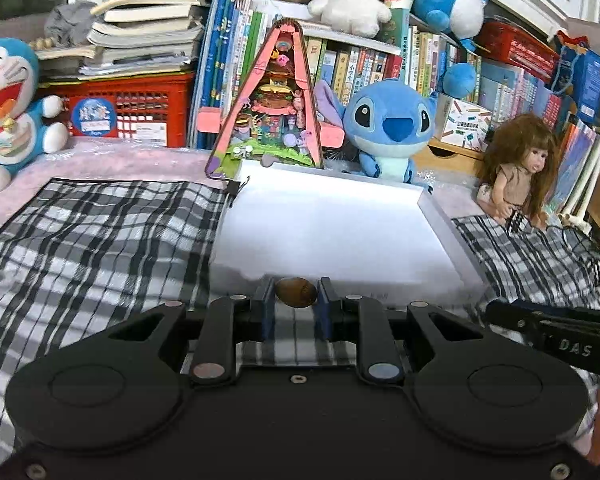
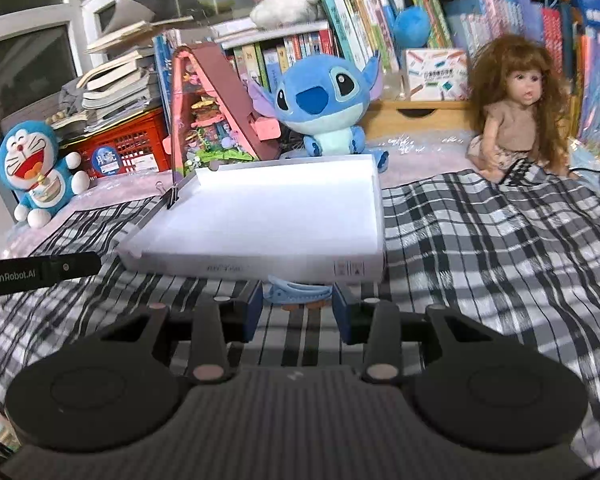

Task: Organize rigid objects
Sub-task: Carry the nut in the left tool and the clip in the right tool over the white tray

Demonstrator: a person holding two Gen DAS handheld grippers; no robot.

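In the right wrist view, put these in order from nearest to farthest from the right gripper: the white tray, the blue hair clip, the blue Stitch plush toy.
1. Blue plastic hair clip: between the right gripper fingers.
2. White shallow tray: just ahead on the checked cloth.
3. Blue Stitch plush toy: behind the tray's far edge.

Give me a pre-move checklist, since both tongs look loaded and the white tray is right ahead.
1. Left tongs gripping the brown oval object: ok.
2. Right tongs gripping the blue clip: ok.
3. White tray interior free of items: ok, none visible.
4. Tray sitting flat on the plaid cloth: ok.
5. Binder clip on the tray's left rim out of the path: cannot tell.
6. Clearance between the two tongs: cannot tell.
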